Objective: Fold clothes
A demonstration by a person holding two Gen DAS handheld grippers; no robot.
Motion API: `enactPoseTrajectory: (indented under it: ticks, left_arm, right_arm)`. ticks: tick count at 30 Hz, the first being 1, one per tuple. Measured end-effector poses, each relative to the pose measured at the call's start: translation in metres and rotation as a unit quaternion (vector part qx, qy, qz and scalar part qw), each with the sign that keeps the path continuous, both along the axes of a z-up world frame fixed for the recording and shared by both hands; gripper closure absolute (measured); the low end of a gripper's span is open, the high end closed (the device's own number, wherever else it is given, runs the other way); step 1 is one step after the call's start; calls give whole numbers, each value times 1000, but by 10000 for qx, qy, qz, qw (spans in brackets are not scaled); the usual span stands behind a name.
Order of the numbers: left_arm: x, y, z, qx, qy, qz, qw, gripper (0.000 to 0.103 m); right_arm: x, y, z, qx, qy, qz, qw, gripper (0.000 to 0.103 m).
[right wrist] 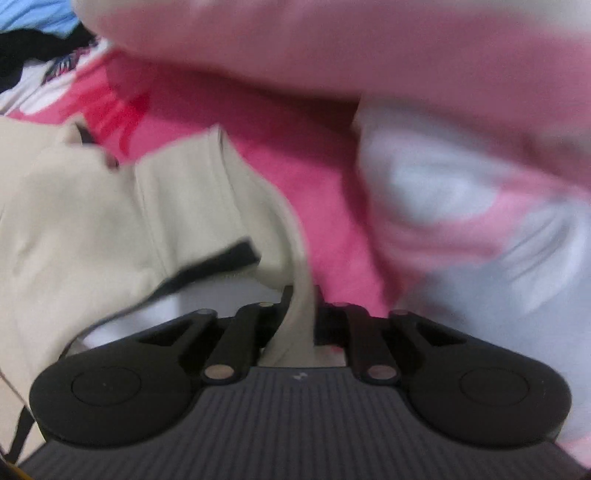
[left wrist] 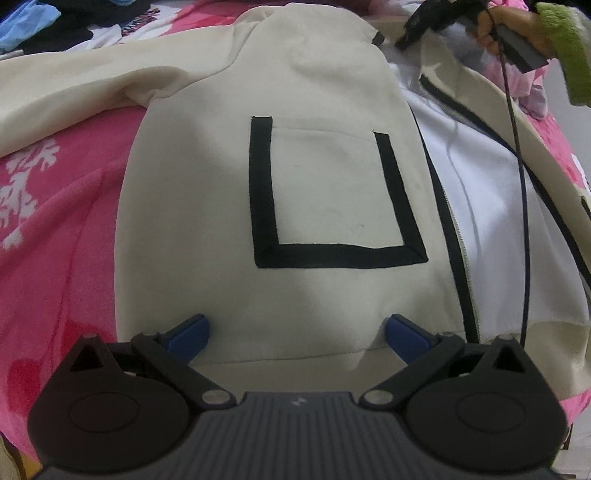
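A cream jacket [left wrist: 317, 92] lies spread open on a pink blanket [left wrist: 55, 236] with white coral-like prints. Its near panel faces up and carries a patch pocket [left wrist: 332, 192] edged in black on three sides; the hem of that panel lies at the bottom of the left wrist view. To the right the front is open along a black-edged zipper [left wrist: 458, 236], showing the white lining [left wrist: 491, 192], and a sleeve [left wrist: 74, 96] stretches away to the left across the blanket. The left gripper [left wrist: 295, 332] points steeply down over the hem with its blue pads [left wrist: 192, 332] spread wide; the cloth lies between them but they do not press on it. The right gripper [right wrist: 303, 306], seen in its own blurred view, has its jaws drawn together on a fold of the cream cloth that rises between them, near a strip of black trim [right wrist: 218, 262]. In the left wrist view the same tool sits at the jacket's far right corner, held by a hand [left wrist: 513, 26] in a green fuzzy sleeve [left wrist: 569, 48], a black cable [left wrist: 517, 184] trailing from it across the lining. Other clothes [left wrist: 40, 26], blue and black, lie piled at the far left of the blanket.
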State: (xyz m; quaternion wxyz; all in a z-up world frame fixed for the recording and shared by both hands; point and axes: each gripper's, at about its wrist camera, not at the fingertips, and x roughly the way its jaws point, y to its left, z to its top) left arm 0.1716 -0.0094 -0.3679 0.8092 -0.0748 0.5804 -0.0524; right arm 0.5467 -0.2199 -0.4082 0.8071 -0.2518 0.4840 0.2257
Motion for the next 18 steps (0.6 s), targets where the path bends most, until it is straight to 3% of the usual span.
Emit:
enactPoseTrajectory:
  ticks: [3,5,11,14,16,18]
  left_arm:
    - [1,-1,-1,31,19,33,10000,1]
    - [0,-3,-1,74,28,19,10000,1]
    - [-1,-7,-1,194,51,-55,9998,1]
    - [-2,-6,0,190,60,-53,9998,1]
    - [-2,-6,0,199,58,-57,9998,1]
    - [-1,-7,0,217,57,-68,9997,1]
  right_arm:
    - [-12,1,20,-7,-948,3,9955,99]
    - [-14,-1,17,-29,-1276,-63,9918,99]
    - [0,0,-35,-158,-1088,-328,9934,98]
    - [-4,-5,-29,39,-1076,-396,9934,93]
    - [-11,-9,-15,175,-1091,-345,9933,79]
    - [-21,-15,2,267,-1225,-243,9918,50]
